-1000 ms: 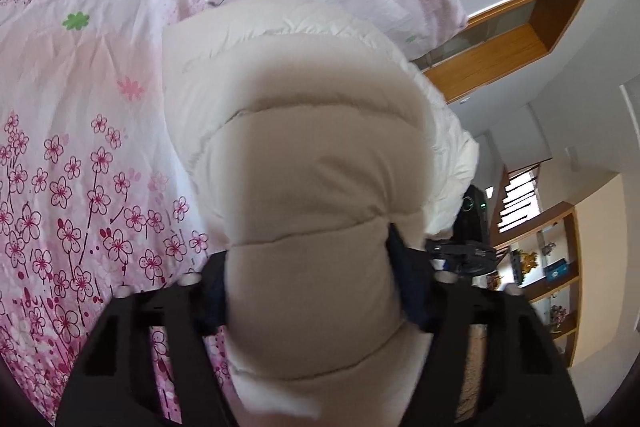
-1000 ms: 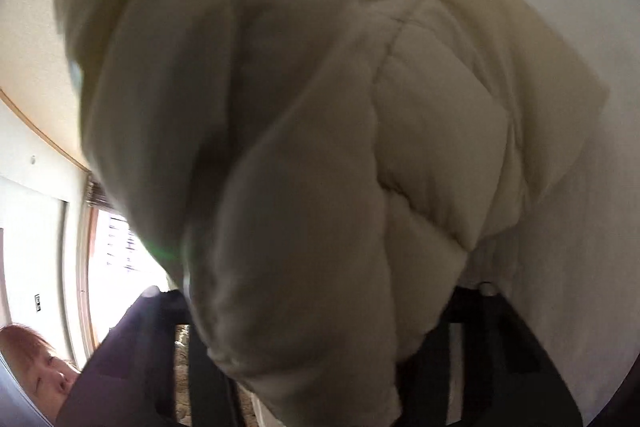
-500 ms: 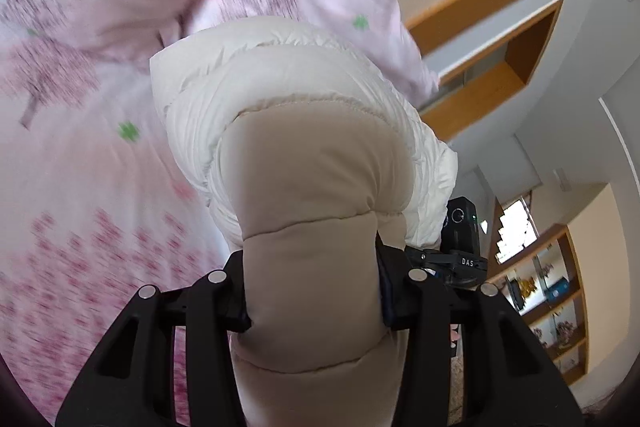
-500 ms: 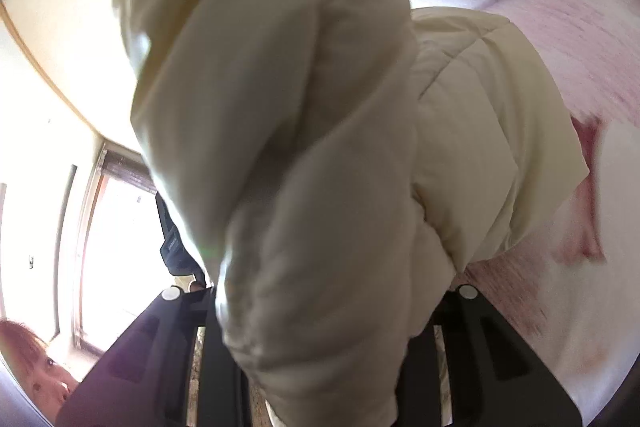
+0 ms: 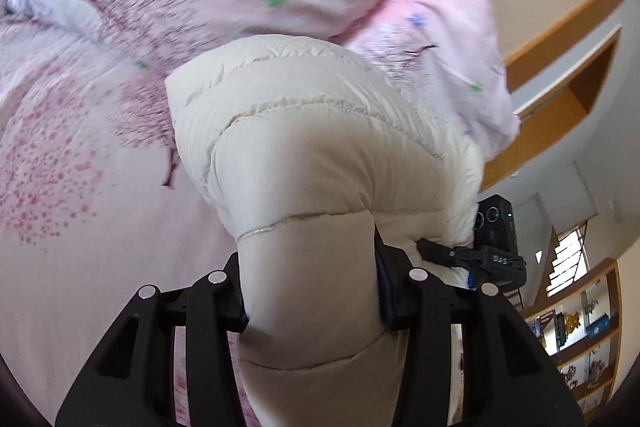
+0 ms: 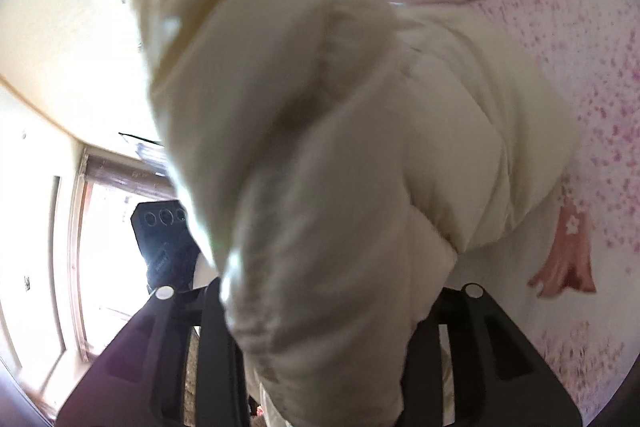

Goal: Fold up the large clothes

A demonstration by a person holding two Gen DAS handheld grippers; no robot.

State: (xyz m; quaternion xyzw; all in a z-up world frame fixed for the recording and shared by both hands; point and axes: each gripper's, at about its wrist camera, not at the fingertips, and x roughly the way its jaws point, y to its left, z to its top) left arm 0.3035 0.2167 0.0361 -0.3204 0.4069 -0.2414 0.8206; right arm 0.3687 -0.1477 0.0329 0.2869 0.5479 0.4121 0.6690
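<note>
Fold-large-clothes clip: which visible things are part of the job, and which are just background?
Job:
- cream puffer jacket
- left gripper, clamped on it
- right gripper, clamped on it

Background:
- pink floral bedspread
- pillow
- wooden shelves
- window

The task's thing is one large puffer jacket point(image 5: 320, 155), cream-white and quilted in thick horizontal sections with stitched seams between them. It is bunched into a bulky bundle and is lifted above the pink flowered bed — its padded sections bulge outward and look full of air. In the right wrist view the same jacket point(image 6: 320, 147) fills most of the picture, blurred, with one rounded part hanging down toward the bed.
</note>
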